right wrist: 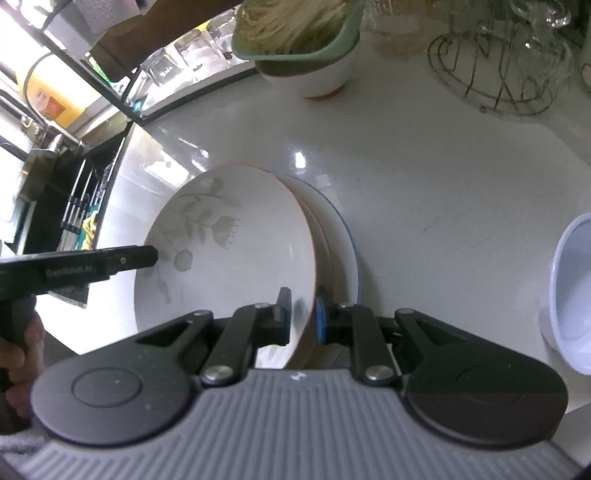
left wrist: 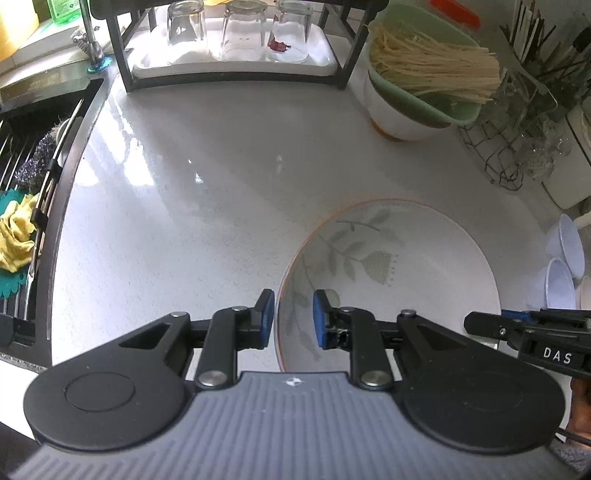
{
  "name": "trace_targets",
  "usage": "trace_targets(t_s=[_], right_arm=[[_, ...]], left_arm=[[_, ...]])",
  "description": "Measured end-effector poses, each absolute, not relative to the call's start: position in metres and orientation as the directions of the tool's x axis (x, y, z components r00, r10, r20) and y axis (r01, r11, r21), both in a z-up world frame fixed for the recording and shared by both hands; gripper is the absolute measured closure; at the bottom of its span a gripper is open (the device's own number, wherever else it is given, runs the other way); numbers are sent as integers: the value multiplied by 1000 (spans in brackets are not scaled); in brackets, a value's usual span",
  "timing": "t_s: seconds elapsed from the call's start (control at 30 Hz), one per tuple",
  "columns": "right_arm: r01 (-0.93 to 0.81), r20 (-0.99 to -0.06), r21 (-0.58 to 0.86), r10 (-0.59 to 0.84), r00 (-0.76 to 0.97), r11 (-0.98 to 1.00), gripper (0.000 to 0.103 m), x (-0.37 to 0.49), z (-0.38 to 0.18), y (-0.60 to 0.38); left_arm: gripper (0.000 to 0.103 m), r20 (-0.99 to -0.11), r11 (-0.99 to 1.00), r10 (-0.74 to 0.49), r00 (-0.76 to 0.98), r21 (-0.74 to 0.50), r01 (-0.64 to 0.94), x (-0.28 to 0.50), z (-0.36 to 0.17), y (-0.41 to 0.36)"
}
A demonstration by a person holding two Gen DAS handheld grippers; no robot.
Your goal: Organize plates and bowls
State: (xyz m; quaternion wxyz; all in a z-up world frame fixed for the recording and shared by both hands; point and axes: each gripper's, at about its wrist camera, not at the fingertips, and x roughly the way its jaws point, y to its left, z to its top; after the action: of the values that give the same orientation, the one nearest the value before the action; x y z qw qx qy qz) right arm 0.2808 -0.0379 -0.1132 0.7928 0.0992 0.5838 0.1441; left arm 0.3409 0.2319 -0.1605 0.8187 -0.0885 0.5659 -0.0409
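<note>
The white countertop (left wrist: 192, 206) is stretching glossy and faintly speckled across both views, reflecting window light. On it, toward the right, the leaf-patterned bowl (right wrist: 236, 251) is sitting tilted, leaning into a stack of plates (right wrist: 345, 243) just behind it; one plate is showing a thin blue rim. The bowl is glazed ceramic, smooth and white, with a fine orange line round its lip and grey-green sprigs inside.

The relation that is deciding the next move: the bowl's rim is running between the jaws of both tools at once. The right gripper (right wrist: 301, 314) is biting the near right edge, one pad inside the bowl and the blue one outside, so it looks clamped on the wall. The left gripper (left wrist: 293, 317) is straddling the opposite rim with its blue pads (left wrist: 320, 321) standing a little apart; whether they are pressing the ceramic I cannot tell (a sliver of gap seems to be showing on each side). The right hand therefore appears to be carrying the load, the left one steadying.

Smaller things are lining the edges: a green colander of dry noodles (left wrist: 424, 70), upturned glasses (left wrist: 240, 29) on a dark rack, a wire stand (right wrist: 495, 70), and pale blue bowls (left wrist: 565, 258) at the far right.
</note>
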Motion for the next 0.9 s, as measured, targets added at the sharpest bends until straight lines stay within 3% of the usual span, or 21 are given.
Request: trace_targets(t_s=[0.33, 0.9], right_arm=[[-91, -887, 282, 296, 355, 955, 86, 268, -104, -40], [-91, -772, 235, 243, 587, 968, 86, 237, -51, -64]], left_arm=[[78, -905, 979, -170, 389, -201, -40, 331, -148, 228], [78, -815, 968, -220, 536, -250, 17, 301, -89, 200]])
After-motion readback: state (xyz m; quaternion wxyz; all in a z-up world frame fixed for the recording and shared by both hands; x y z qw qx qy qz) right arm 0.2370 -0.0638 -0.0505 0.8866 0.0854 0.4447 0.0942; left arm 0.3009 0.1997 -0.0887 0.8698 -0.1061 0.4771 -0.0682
